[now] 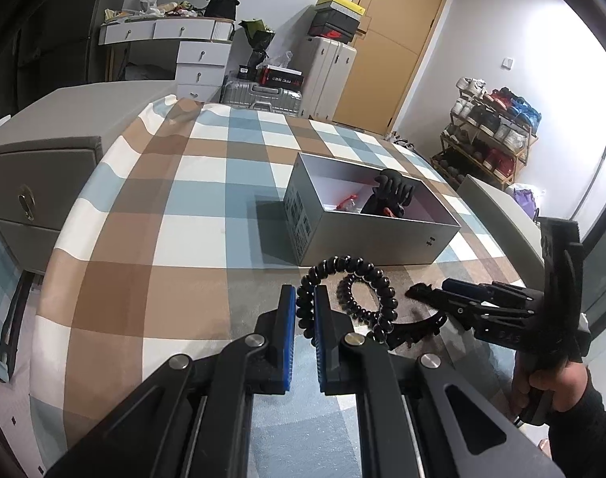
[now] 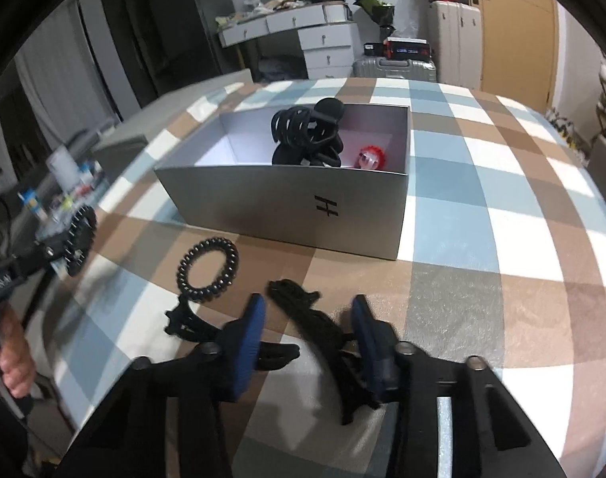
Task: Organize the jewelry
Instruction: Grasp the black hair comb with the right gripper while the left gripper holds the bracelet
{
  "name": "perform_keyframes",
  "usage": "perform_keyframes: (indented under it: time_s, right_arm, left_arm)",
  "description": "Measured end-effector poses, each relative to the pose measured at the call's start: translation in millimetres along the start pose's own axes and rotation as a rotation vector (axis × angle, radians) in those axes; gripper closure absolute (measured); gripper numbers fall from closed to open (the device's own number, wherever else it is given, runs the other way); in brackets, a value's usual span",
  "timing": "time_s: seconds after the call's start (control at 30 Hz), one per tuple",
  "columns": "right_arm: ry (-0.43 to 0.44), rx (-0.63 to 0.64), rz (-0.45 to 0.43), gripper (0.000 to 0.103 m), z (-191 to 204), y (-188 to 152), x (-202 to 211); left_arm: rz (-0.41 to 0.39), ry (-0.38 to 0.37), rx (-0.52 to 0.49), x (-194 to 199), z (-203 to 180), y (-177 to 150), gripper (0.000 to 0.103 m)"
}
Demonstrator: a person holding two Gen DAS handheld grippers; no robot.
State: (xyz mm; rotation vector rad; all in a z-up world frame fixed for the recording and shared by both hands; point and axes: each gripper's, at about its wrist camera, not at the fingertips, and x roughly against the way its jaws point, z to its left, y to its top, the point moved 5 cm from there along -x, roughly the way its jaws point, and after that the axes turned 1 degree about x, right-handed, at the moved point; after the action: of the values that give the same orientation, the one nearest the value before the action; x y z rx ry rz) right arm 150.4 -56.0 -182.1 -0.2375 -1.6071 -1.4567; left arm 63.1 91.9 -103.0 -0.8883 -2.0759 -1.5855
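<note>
A checked cloth (image 1: 183, 199) of brown, blue and white squares covers the table; on its far part stands an open grey box (image 1: 366, 239), seen also from the right wrist view (image 2: 287, 207); inside the box lie a black hair claw (image 2: 306, 131) and a small red thing (image 2: 369, 156), against the far right wall in that view.

Near the box, on the cloth, lies a black spiral hair tie (image 2: 207, 267), flat and apart from both tongs; just beside it, nearer and to the right, lies a black claw clip (image 2: 314, 318) with its toothed arms spread.

The left tongs (image 1: 304, 318) are pressed shut on a second black spiral hair tie (image 1: 344, 298), gripped at its left edge and hanging in a loop above the cloth.

The right tongs (image 2: 308, 318) stand partly open on either side of the claw clip; the clip lies between the blue pads (image 2: 247, 342); whether the pads touch it cannot be told, that part being blurred.

A hand (image 1: 542, 386) holds the right tongs' handle at the right edge of the left wrist view.
</note>
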Motion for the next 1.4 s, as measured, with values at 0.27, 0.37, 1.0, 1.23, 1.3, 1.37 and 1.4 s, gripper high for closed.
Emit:
perform_keyframes:
  time_s: [0.27,0.37,1.0,1.23,1.3,1.37,1.4]
  right_arm:
    - [-0.027,0.022,-0.026,0.101,-0.8,-0.8,6.7]
    - [0.004,-0.01,-0.025,0.102,-4.4,-0.6,7.3]
    - [-0.003,0.05,0.048,0.081,8.0,-0.3,-7.8]
    - [-0.004,0.046,0.01,0.09,2.6,-1.6,1.6]
    - [-0.002,0.034,-0.029,0.09,-1.1,1.0,11.8]
    - [0.004,0.02,-0.065,0.09,-3.9,4.6,21.4]
    - [0.008,0.016,-0.08,0.09,-4.6,6.5,25.9]
  left_arm:
    - [-0.011,-0.01,-0.001,4.1,0.4,0.1,0.099]
    - [-0.013,-0.009,-0.002,5.3,0.8,-0.3,0.099]
    - [0.002,-0.011,-0.014,7.7,-3.4,-1.8,0.099]
    - [-0.001,-0.006,-0.025,9.0,-7.5,0.4,0.099]
    - [-0.003,-0.004,-0.03,9.9,-9.6,1.3,0.099]
    - [-0.009,-0.004,-0.035,11.6,-12.7,3.7,0.099]
    - [-0.01,-0.003,-0.039,11.6,-13.8,4.9,0.099]
